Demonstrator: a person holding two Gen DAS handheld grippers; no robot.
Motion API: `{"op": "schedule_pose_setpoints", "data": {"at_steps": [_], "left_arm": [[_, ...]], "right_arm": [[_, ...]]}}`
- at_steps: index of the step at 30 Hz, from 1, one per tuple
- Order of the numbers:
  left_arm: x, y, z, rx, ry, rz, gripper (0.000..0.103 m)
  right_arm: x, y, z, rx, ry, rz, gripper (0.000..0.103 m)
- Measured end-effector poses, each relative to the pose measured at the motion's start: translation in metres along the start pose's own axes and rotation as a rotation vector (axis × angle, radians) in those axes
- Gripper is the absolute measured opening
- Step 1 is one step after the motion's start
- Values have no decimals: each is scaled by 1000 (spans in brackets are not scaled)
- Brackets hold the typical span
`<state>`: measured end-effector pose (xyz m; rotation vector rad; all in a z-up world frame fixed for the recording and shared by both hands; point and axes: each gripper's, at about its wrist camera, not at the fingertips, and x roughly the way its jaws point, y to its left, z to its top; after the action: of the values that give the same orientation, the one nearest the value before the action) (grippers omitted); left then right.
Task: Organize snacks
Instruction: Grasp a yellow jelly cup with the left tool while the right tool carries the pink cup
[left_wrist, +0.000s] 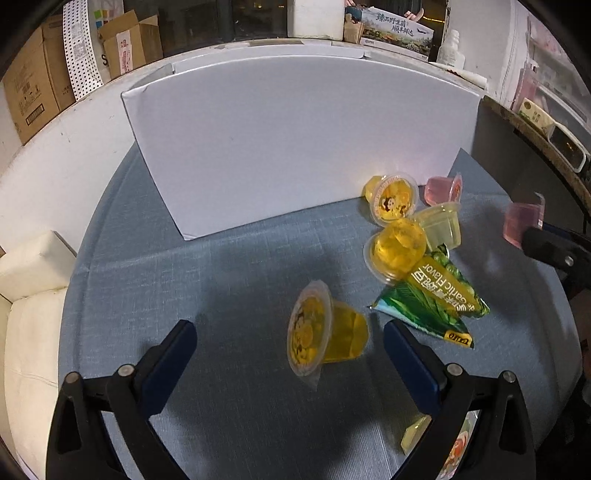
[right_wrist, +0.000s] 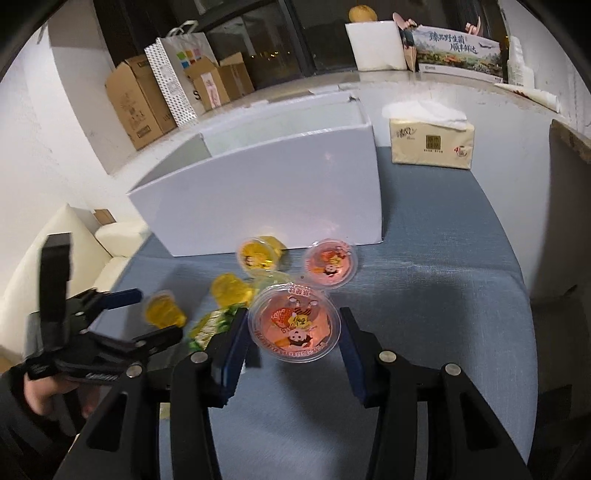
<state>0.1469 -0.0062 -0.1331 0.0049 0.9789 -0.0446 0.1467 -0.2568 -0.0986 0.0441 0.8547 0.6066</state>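
Two hand-held grippers work over a table (left_wrist: 155, 280) w/ a blue-grey cloth. Left hand-held gripper (left_wrist: 290, 334) sits low near the table's front edge, pointing toward the white box (left_wrist: 280, 147) at the back; its blue-padded fingers (left_wrist: 173, 354) are spread wide, either side of a yellow jelly cup (left_wrist: 325, 332) lying on its side, lid facing left. Neither pad touches the cup. Seen from the right wrist cam, that gripper comes in from the left edge, a bare hand (right_wrist: 40, 391) wrapped round its handle.

Right hand-held gripper (right_wrist: 291, 334) is raised above the cloth, right of the snack pile. A pink jelly cup (right_wrist: 293, 325) sits between its fingers, printed lid toward the cam; left pad looks to touch the rim, right pad shows a small gap, so cannot tell if it's clamped. In the left wrist view the cup (left_wrist: 522, 223) hangs off the gripper's tip, clear of the cloth.

Rest of the snacks cluster just in front of the box's right half: several yellow cups (left_wrist: 395, 251), a pale green cup (left_wrist: 441, 225), another pink cup (right_wrist: 330, 263) beside the box wall, and a green garlic-flavor packet (left_wrist: 436, 295) lying flat. Tissue pack (right_wrist: 430, 144) stands right of the box, toward the back edge.
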Motion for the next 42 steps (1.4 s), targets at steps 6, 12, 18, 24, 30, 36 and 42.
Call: {"op": "schedule_pose_setpoints", "data": {"at_steps": [6, 12, 18, 24, 30, 36, 42], "left_arm": [[0, 0, -3, 2, -1, -35, 42], [-25, 10, -4, -43, -69, -72, 36], [-69, 7, 32, -43, -194, -91, 36], [-100, 7, 91, -34, -287, -72, 36], [-82, 9, 138, -46, -275, -47, 36], [-40, 17, 159, -102, -198, -16, 60], [-33, 28, 147, -154, -177, 1, 103]], "right_arm": [[-11, 13, -3, -13, -12, 23, 51], [-18, 22, 0, -29, -28, 40, 51], [-31, 37, 30, -61, -81, 53, 51], [-34, 50, 89, -106, -154, 33, 51], [-8, 43, 151, -70, -169, 24, 51], [31, 22, 173, -24, -99, -6, 52], [39, 3, 164, 42, -92, -41, 102]]}}
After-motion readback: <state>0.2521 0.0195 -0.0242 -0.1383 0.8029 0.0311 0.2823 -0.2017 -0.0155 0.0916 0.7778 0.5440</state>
